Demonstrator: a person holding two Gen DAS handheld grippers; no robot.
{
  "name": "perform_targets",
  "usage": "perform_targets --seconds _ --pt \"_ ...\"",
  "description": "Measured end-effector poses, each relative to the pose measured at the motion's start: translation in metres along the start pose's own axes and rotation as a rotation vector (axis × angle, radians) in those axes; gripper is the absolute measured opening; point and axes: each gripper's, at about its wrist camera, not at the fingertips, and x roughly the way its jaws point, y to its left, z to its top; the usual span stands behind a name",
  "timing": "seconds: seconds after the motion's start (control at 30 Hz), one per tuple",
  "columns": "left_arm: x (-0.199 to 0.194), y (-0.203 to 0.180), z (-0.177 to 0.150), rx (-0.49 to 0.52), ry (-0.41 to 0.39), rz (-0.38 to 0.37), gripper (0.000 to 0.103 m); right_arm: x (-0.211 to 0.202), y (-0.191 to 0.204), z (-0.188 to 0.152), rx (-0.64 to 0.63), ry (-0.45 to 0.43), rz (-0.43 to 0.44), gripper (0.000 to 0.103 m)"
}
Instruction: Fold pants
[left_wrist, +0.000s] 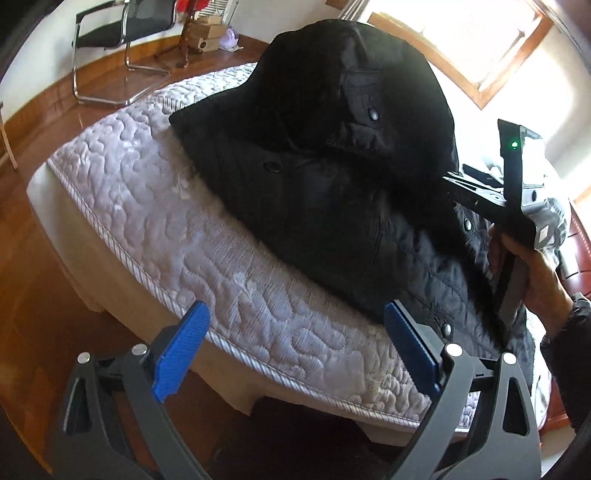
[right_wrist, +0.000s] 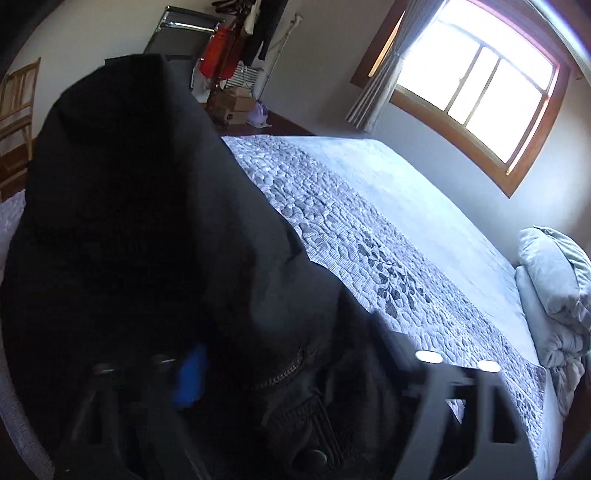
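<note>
With my left gripper (left_wrist: 295, 354) wide and empty over the mattress (left_wrist: 155, 206) near edge, my right gripper (right_wrist: 295, 373), its jaws spread around fabric, lifts the black pants (left_wrist: 332, 155); next, lay them flat.

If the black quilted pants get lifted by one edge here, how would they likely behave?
The black quilted pants would probably sag; they already mound softly on the mattress. Padding suggests bulky folds and some weight. The left gripper is open beside them, so one-point lifting likely leaves the rest dragging.

Black, puffy pants (left_wrist: 332, 177) with shiny snap buttons are seen on a bed. They are bunched up in a tall heap. A zipper is seen on the pants (right_wrist: 155, 258) up close.
</note>
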Motion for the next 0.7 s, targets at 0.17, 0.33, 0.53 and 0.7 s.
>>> perform_targets --seconds 0.17,0.33,0.53,0.7 --pt "0.001 0.002 -0.002 -0.017 -0.001 -0.006 0.095 -0.024 -0.014 0.001 0.09 -0.017 0.175 0.022" --pt "-0.001 0.004 0.003 -0.043 -0.009 -0.03 0.095 -0.078 -0.029 -0.011 0.085 -0.067 0.368 0.021" --pt "-0.007 0.021 0.016 -0.204 -0.044 -0.182 0.098 -0.105 0.013 -0.065 -0.031 0.038 0.526 0.021" --pt "0.024 0.044 0.03 -0.373 0.023 -0.206 0.1 -0.08 0.046 -0.1 -0.051 0.131 0.522 0.021"
